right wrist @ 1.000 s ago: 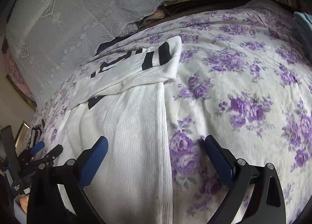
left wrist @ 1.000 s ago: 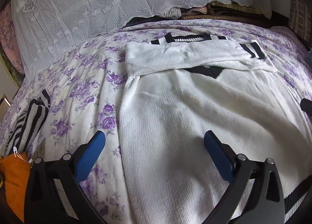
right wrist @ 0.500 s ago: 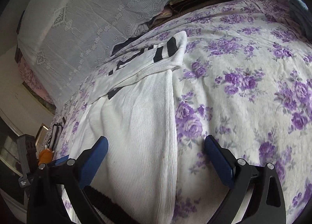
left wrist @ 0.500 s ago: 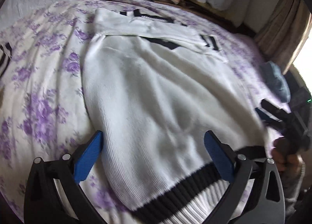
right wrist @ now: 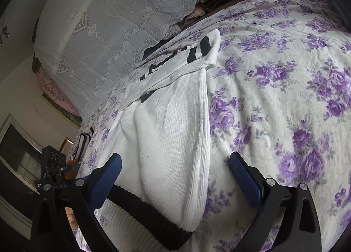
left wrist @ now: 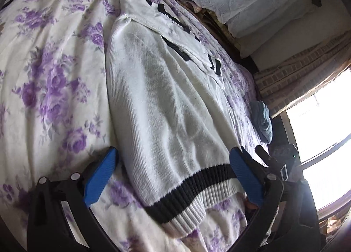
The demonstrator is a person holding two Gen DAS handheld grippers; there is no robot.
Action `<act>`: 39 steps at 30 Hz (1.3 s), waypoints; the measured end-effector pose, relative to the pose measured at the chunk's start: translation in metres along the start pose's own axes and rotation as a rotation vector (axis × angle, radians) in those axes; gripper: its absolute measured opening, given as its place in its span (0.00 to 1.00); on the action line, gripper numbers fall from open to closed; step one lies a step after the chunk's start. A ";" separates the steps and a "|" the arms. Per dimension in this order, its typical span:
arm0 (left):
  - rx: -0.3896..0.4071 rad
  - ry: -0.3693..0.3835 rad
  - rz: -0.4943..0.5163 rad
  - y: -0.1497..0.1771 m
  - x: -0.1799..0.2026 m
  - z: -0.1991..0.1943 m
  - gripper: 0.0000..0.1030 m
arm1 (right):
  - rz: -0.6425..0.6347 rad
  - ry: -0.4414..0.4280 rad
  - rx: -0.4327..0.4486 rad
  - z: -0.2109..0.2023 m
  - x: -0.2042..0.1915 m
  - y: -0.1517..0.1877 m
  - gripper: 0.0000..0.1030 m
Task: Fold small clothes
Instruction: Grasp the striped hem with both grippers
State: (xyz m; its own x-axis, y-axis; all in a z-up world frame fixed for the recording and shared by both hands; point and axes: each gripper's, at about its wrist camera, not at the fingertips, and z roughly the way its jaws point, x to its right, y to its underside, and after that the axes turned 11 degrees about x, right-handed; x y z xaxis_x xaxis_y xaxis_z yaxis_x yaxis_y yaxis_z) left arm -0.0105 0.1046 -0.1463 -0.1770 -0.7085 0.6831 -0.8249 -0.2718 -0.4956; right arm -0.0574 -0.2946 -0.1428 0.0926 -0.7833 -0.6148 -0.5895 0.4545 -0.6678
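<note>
A white knit sweater (left wrist: 162, 107) with black stripes lies flat on the flowered bedspread (left wrist: 43, 81), its sleeves folded across the top. Its black-and-white ribbed hem (left wrist: 193, 195) faces me. My left gripper (left wrist: 173, 177) hangs open just above the hem, blue fingers to either side of it, holding nothing. In the right wrist view the same sweater (right wrist: 166, 142) runs away from me, and my right gripper (right wrist: 175, 177) is open over the hem's right corner (right wrist: 153, 219). The right gripper's body (left wrist: 283, 164) shows at the left view's right edge.
A lace-covered pillow pile (right wrist: 114, 24) sits at the head of the bed. A blue folded cloth (left wrist: 263, 120) lies near the bed's far edge by a bright window (left wrist: 324, 133). A striped garment (right wrist: 84, 142) and something orange (right wrist: 72, 165) lie off the left side.
Both grippers have drawn back toward the sweater's hem and tilted; the left view swung right, so the striped hem and the window came into sight. Both stay open.
</note>
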 end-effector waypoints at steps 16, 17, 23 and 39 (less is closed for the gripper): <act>-0.046 -0.031 0.112 0.006 0.020 0.021 0.72 | 0.040 -0.042 -0.055 0.000 0.003 0.006 0.63; -0.047 -0.031 0.114 0.006 0.020 0.021 0.70 | 0.054 -0.040 -0.051 -0.003 0.005 0.006 0.63; -0.062 -0.046 0.101 0.003 0.014 0.023 0.69 | 0.079 0.019 -0.082 -0.009 0.020 0.002 0.56; -0.077 -0.022 0.062 0.002 0.001 0.022 0.37 | 0.211 -0.210 -0.168 -0.002 0.030 0.013 0.37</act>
State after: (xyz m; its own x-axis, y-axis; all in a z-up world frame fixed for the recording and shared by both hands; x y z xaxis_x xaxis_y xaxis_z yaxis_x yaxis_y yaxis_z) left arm -0.0006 0.0893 -0.1578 -0.2178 -0.7369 0.6399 -0.8517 -0.1767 -0.4934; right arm -0.0641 -0.3136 -0.1691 0.1073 -0.5672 -0.8165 -0.7358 0.5070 -0.4489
